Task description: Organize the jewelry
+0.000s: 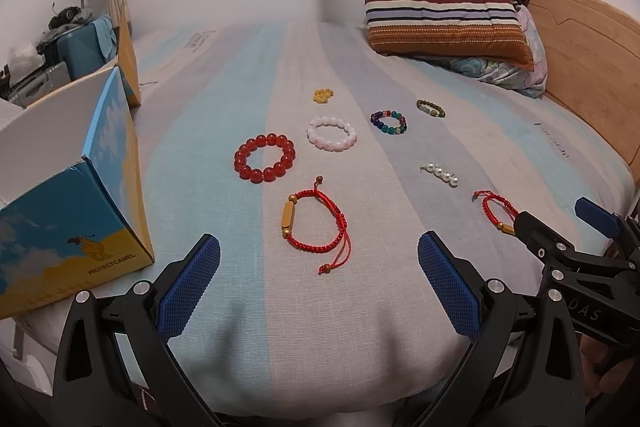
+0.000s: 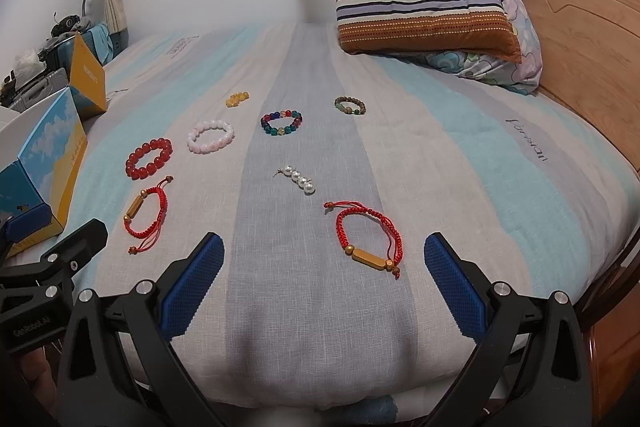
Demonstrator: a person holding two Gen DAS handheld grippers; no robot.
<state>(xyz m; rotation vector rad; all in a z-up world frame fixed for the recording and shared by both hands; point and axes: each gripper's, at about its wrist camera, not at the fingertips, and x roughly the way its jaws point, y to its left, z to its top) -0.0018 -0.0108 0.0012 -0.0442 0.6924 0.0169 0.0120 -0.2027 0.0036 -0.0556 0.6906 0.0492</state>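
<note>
Jewelry lies spread on the bed [image 1: 360, 307]; my left gripper [image 1: 320, 287] and right gripper [image 2: 324, 287] gape empty; I'd pinch the near red cord bracelet [image 1: 316, 223] by its gold bead.

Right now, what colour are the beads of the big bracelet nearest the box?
Red, glossy and translucent; the left wrist view shows it best.

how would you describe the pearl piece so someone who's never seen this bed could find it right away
Start at the striped bed sheet, in the spread of bracelets. The pearl piece lies on the grey stripe, between the multicoloured bead bracelet and the nearer red cord bracelet. It alone is a short straight row of white pearls, not a ring.
</note>
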